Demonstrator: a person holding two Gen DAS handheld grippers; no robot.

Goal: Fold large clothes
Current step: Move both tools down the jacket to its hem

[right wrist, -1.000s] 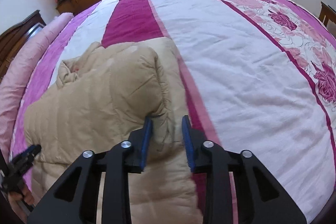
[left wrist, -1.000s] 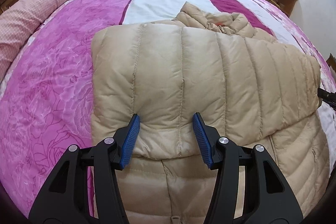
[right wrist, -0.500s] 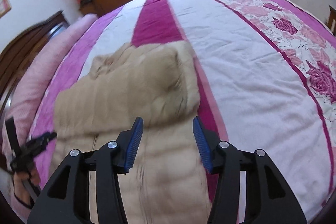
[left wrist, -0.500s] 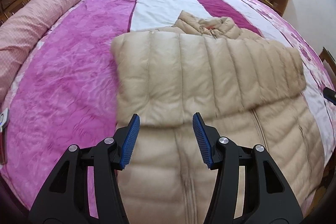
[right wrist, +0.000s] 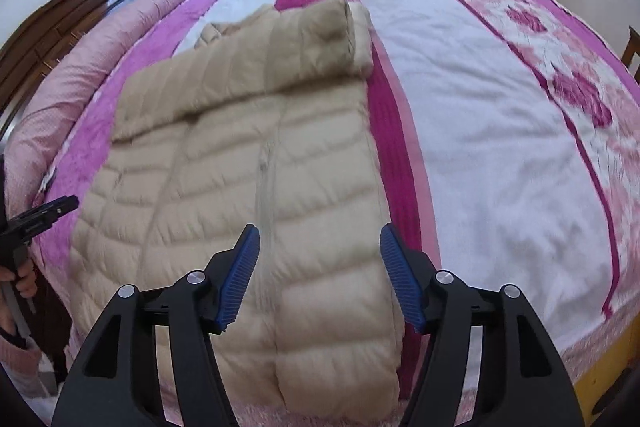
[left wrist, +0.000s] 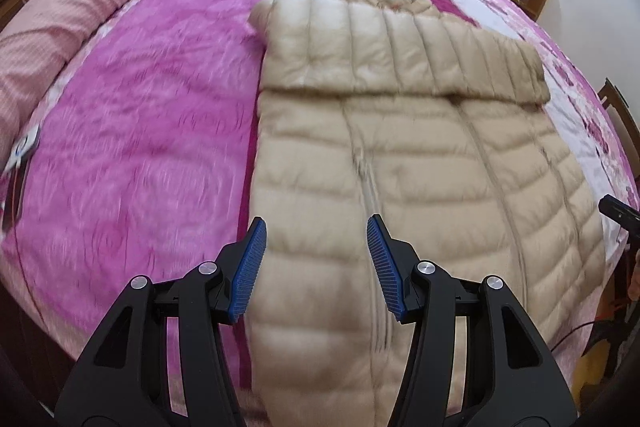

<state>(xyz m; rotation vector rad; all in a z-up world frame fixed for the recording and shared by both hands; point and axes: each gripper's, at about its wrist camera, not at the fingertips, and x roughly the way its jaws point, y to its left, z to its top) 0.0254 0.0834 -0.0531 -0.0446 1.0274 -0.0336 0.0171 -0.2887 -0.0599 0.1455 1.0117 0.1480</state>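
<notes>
Both claws are hanging empty: my left claw (left wrist: 314, 259) half-spread, my right claw (right wrist: 320, 267) having just been opening off the cloth. Below them the beige puffer jacket (left wrist: 420, 155) is lying on the bed (left wrist: 140, 147), sleeves folded across, hem nearest for folding next.

A beige quilted jacket (left wrist: 420, 163) lies on a magenta, white and pink floral-striped bedspread (right wrist: 500, 131).
</notes>
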